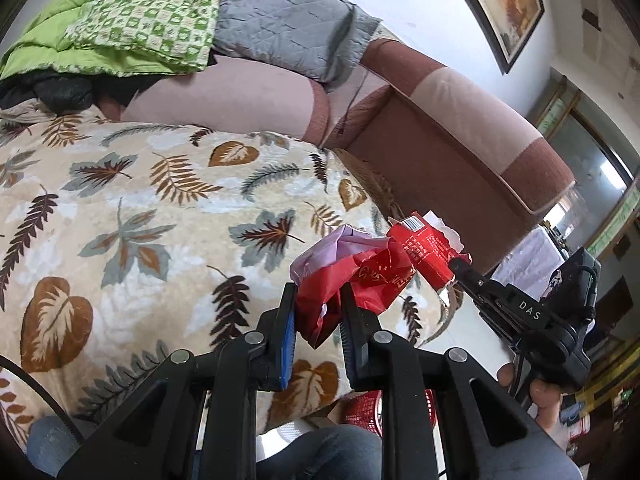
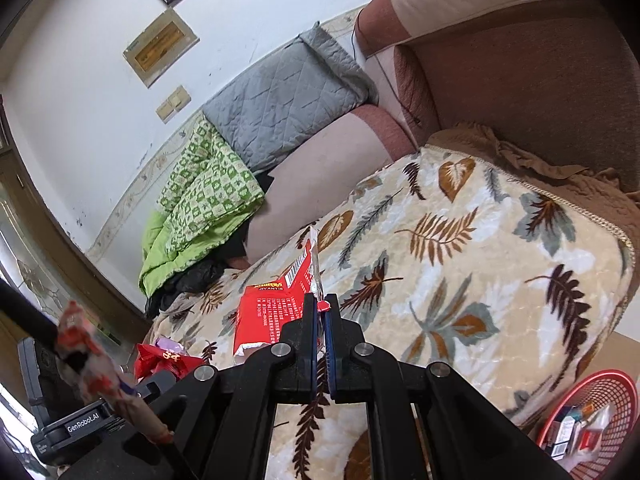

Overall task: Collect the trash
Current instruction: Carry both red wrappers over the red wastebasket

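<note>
Over the leaf-print blanket (image 1: 140, 216) on the sofa (image 1: 460, 152), 2 grippers each hold 1 piece of trash. The left gripper (image 1: 318, 312) has its jaws closed on 1 crumpled red and lilac plastic bag (image 1: 352, 268), while the right gripper (image 2: 320, 312) has its jaws pressed nearly together on the edge of 1 red snack wrapper (image 2: 272, 312). 1 red mesh basket (image 2: 600, 392) with a few small boxes inside stands on the floor beside the sofa.

A leaf-patterned blanket (image 1: 132, 216) covers the seat of a brown and pink sofa (image 1: 452, 120). A grey quilted cushion (image 2: 280, 96) and a green checked quilt (image 2: 208, 196) lie against its backrest, below a framed picture (image 1: 504, 4) on the white wall.
</note>
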Demonstrator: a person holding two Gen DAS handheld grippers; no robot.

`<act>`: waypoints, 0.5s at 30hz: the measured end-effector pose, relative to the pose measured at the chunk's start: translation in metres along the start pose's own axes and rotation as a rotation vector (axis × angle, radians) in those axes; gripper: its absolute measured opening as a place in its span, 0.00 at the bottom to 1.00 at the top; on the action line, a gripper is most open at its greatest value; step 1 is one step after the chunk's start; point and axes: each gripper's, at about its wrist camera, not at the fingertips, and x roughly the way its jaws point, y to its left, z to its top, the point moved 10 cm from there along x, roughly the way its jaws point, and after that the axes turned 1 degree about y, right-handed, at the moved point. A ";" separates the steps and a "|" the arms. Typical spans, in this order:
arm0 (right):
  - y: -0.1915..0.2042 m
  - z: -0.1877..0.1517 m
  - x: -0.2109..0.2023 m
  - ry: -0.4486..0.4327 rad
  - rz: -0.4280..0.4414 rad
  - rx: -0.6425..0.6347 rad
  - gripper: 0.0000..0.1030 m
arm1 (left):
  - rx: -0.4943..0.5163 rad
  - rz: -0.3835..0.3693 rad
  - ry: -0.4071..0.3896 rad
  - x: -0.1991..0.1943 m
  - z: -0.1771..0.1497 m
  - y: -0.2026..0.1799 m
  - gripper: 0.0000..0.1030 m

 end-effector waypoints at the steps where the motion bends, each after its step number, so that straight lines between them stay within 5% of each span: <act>1: -0.002 0.000 -0.006 -0.007 0.002 0.004 0.04 | 0.005 -0.002 0.001 -0.001 -0.001 -0.004 0.18; 15: -0.060 -0.009 -0.100 -0.146 -0.072 0.116 0.04 | 0.112 -0.050 0.033 -0.001 -0.032 -0.071 0.18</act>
